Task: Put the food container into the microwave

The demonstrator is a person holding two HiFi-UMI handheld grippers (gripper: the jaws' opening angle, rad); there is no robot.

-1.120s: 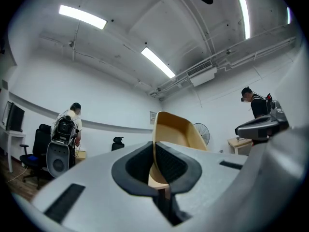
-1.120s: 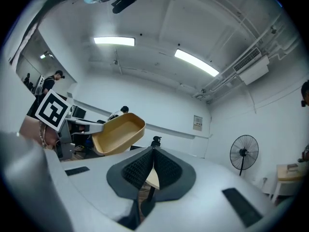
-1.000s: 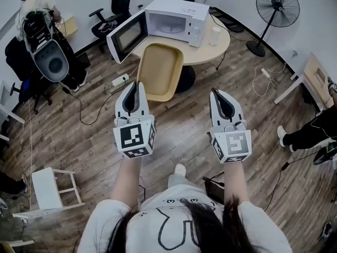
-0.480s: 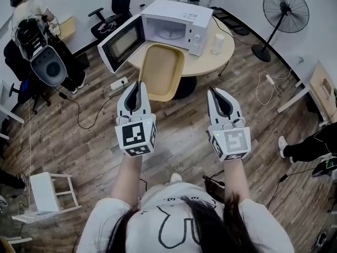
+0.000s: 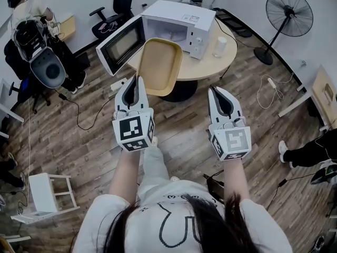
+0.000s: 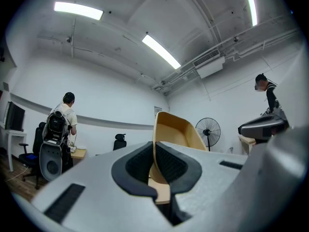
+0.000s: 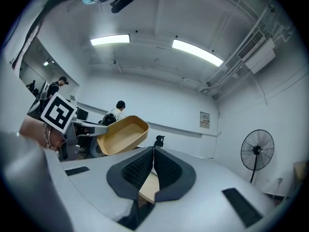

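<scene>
A tan food container (image 5: 159, 65) hangs tilted in the air over the near edge of the round table (image 5: 210, 62), in front of the white microwave (image 5: 181, 21). The microwave's door (image 5: 121, 44) stands open to the left. My left gripper (image 5: 138, 84) is shut on the container's near rim; in the left gripper view the container's wall (image 6: 176, 129) rises from between the closed pads of the left gripper (image 6: 154, 151). My right gripper (image 5: 222, 98) is shut with nothing in it, level with the left one and apart from the container. The right gripper view shows the container (image 7: 120, 134) at the left.
A white cup (image 5: 219, 46) stands on the table right of the microwave. A black fan (image 5: 289, 15) stands at the right. A person with equipment (image 5: 31, 41) and an office chair (image 5: 118, 7) are at the back left. A white stool (image 5: 46, 194) and cables lie on the wood floor.
Both grippers and the container have come nearer to the table and microwave. The container now reaches over the table's edge. The grip has not changed.
</scene>
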